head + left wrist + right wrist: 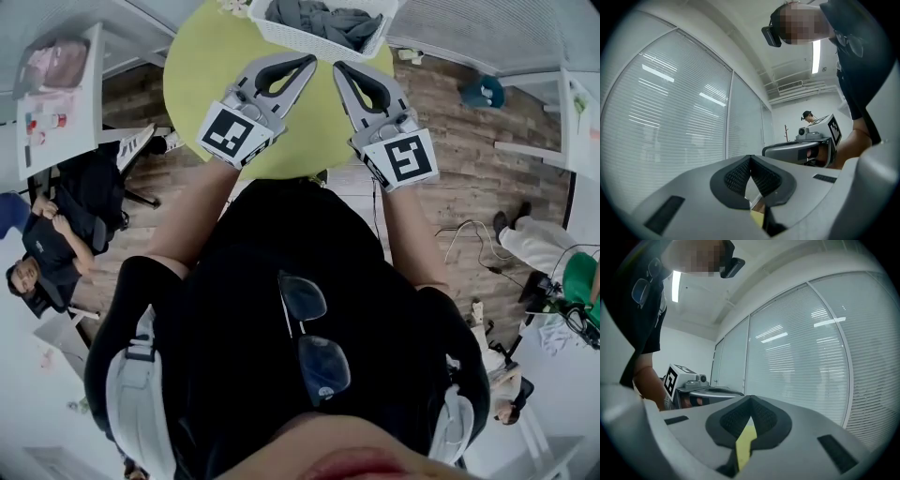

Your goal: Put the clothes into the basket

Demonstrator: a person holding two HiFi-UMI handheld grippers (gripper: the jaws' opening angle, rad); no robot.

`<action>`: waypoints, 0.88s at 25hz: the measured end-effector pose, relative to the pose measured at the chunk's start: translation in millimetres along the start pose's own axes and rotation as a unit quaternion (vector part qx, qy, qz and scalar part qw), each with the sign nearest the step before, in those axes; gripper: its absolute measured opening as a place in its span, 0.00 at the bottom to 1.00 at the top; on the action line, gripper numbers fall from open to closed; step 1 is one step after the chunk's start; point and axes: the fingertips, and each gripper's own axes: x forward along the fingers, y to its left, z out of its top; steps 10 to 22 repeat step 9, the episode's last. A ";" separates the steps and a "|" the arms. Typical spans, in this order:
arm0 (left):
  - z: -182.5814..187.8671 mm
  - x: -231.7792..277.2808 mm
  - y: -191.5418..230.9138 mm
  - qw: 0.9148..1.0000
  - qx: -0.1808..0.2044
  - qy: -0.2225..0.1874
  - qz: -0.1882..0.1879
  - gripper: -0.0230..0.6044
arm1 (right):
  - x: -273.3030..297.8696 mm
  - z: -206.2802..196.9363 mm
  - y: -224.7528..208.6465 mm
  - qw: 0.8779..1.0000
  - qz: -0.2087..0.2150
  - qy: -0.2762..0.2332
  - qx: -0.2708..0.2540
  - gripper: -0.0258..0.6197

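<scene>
At the far edge of the round yellow-green worktop (pixel 202 75): white basket (pixel 300 39), grey clothes (pixel 323 21) piled inside it. Over the worktop, the left tool (pixel 309 62) and right tool (pixel 339 67) hover side by side, tips pointing at the basket, just short of it. Both tools are pressed together with nothing between the tips. Each tool's cube carries a black-and-white square marker (pixel 234 133): coded pattern, not letters.

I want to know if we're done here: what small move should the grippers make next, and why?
Probably just draw both back: the grey clothes lie in the white basket, the left gripper and right gripper are shut on nothing, and no clothing shows on the visible table.
</scene>
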 end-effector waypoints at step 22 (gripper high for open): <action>-4.0 -6.0 4.6 1.000 0.000 0.004 -0.001 0.05 | 3.6 -3.1 4.9 1.000 -0.007 0.007 -0.014 0.08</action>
